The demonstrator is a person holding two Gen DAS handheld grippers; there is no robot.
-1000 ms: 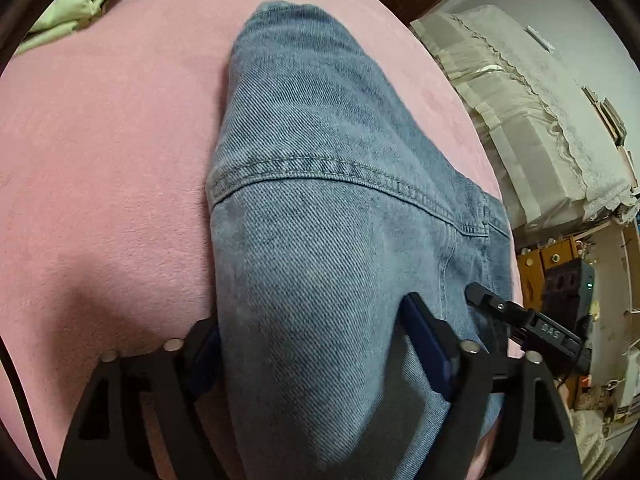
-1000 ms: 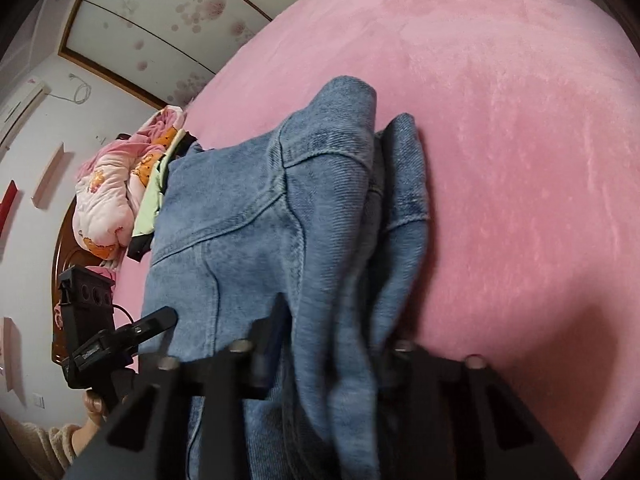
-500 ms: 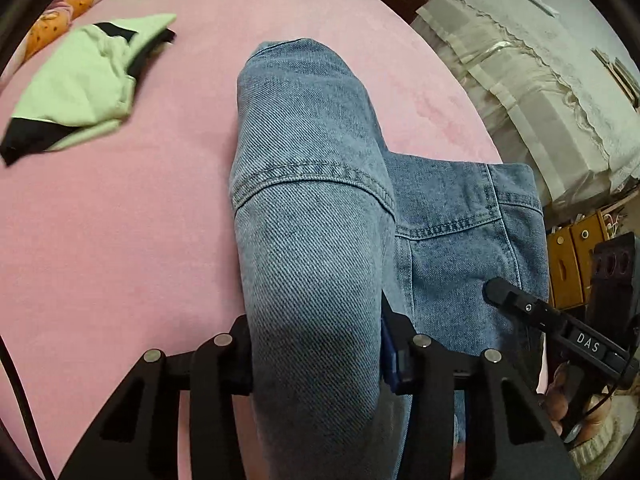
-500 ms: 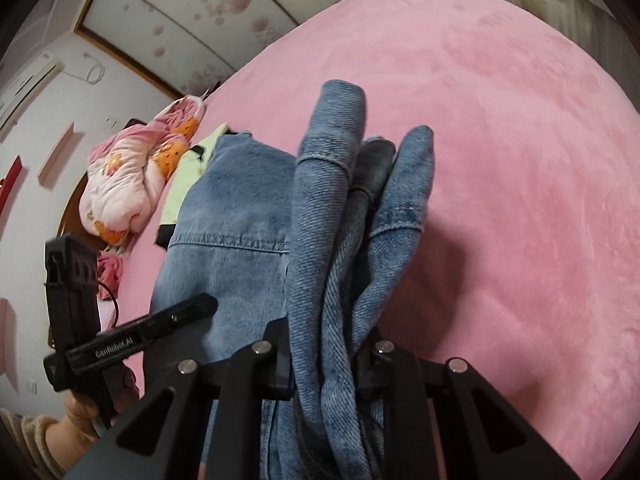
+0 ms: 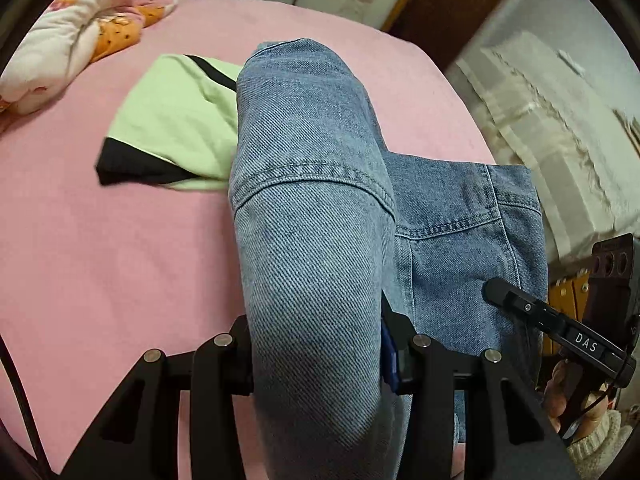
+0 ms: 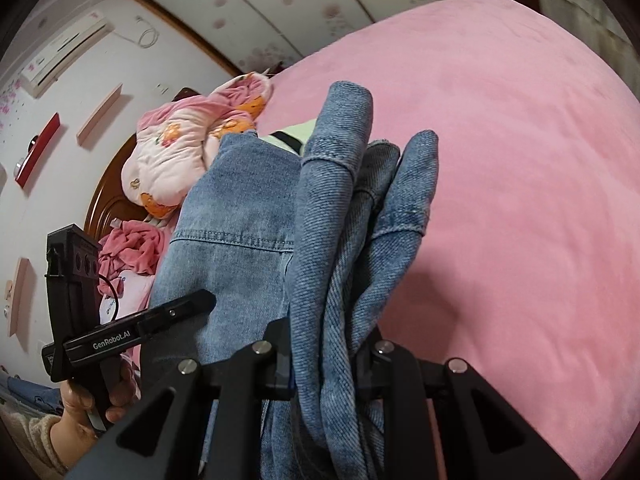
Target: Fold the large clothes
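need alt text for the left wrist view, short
The left gripper has its jaws shut on a thick fold of blue denim garment lifted above a pink bed. Behind lie a green and black garment and a bundled floral quilt; the right gripper is at right.

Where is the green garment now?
In the left wrist view, the green garment lies on the pink bed, upper left, partly behind the jeans.

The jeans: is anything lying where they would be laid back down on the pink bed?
Partly. Both grippers, left and right, clamp the jeans. A green garment lies on the bed just beyond and left of them; the bed to their right looks bare.
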